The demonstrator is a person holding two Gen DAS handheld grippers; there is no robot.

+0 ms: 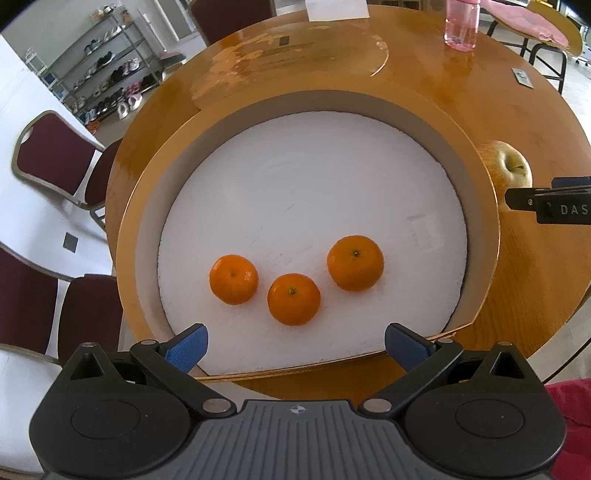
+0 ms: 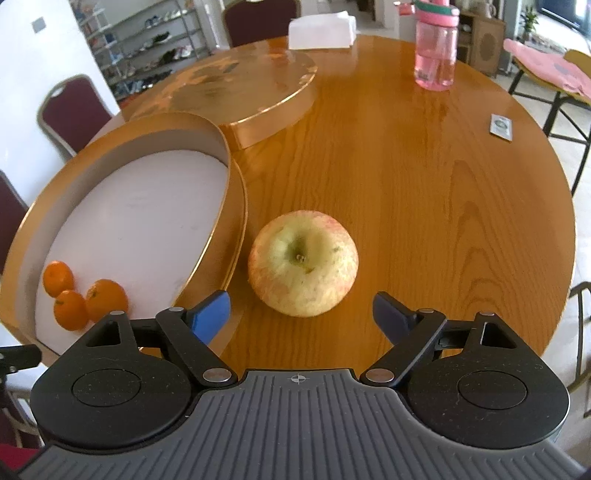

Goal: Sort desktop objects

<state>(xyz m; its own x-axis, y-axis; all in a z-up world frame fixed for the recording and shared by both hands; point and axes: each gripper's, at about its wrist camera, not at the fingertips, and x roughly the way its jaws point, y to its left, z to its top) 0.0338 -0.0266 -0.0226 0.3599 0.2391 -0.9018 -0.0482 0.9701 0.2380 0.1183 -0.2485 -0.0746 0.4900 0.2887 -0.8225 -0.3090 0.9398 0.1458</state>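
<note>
A round gold box [image 1: 484,206] with a white floor holds three tangerines [image 1: 293,299] near its front edge; they also show in the right wrist view [image 2: 86,301]. A yellow-green apple [image 2: 303,264] sits on the wooden table just right of the box [image 2: 236,206]; it shows in the left wrist view [image 1: 511,168] too. My left gripper [image 1: 295,347] is open and empty above the box's near rim. My right gripper [image 2: 301,317] is open and empty, just short of the apple, its jaws on either side of it.
The box's gold lid [image 2: 251,96] lies behind the box. A pink water bottle [image 2: 436,51] and white napkins [image 2: 321,29] stand at the far side of the table. A small packet [image 2: 500,127] lies at the right. Maroon chairs [image 1: 55,155] surround the table.
</note>
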